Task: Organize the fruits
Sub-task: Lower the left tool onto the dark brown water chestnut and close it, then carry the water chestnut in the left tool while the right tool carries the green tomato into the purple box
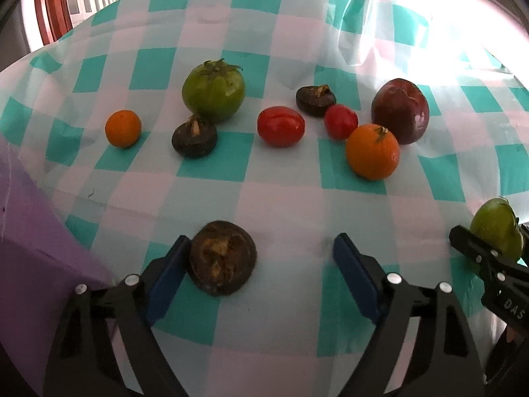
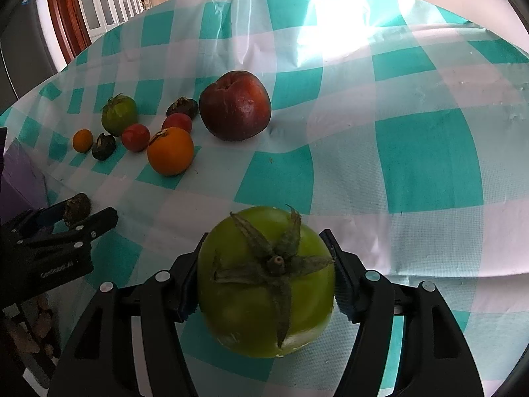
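A table (image 1: 284,205) covered with a teal and white checked cloth is seen from two gripper cameras. In the right wrist view, a large green tomato (image 2: 266,281) with a dried star-shaped stalk is clamped between the blue pads of the right gripper (image 2: 264,281), low over the near part of the cloth. In the left wrist view, the left gripper (image 1: 261,268) is spread wide, and a dark brown wrinkled fruit (image 1: 222,257) lies on the cloth between its jaws, touching the left pad (image 1: 167,276) while the right pad stands apart. Farther back, loose fruits are gathered in a rough row: a small orange (image 1: 123,128), a second green tomato (image 1: 213,91), two more dark fruits (image 1: 194,136), two red tomatoes (image 1: 281,126), a larger orange (image 1: 372,151) and a dark red apple (image 1: 400,110).
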The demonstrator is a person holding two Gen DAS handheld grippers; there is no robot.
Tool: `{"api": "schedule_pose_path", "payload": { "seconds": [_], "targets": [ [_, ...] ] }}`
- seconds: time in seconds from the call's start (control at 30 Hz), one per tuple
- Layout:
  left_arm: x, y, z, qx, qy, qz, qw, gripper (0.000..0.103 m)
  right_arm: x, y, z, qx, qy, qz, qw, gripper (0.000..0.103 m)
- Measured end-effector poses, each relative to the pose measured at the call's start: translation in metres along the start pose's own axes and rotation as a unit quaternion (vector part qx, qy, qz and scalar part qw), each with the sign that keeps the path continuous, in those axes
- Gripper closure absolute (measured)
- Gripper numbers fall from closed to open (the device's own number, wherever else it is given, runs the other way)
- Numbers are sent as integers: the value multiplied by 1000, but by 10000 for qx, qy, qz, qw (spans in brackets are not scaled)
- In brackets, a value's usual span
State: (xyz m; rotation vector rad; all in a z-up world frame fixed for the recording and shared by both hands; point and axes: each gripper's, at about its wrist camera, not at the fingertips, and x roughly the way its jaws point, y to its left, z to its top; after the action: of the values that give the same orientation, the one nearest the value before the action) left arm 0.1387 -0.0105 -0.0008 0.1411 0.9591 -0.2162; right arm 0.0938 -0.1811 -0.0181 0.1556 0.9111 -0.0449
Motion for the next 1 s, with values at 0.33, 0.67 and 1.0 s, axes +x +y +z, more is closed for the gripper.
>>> {"api": "schedule_pose_path", "payload": {
  "seconds": [0.33, 0.67, 1.0],
  "targets": [
    [6, 4, 7, -139, -4, 101, 9999, 18, -2, -3, -1, 38, -22, 47, 10000, 38],
    [0, -4, 4, 74, -157, -24, 9998, 47, -2, 1, -1, -22, -6, -27, 10000, 38],
    [-23, -18, -20, 376, -60, -400, 9985, 64, -10, 4, -4, -117, 21, -140, 9998, 41]
  ]
}}
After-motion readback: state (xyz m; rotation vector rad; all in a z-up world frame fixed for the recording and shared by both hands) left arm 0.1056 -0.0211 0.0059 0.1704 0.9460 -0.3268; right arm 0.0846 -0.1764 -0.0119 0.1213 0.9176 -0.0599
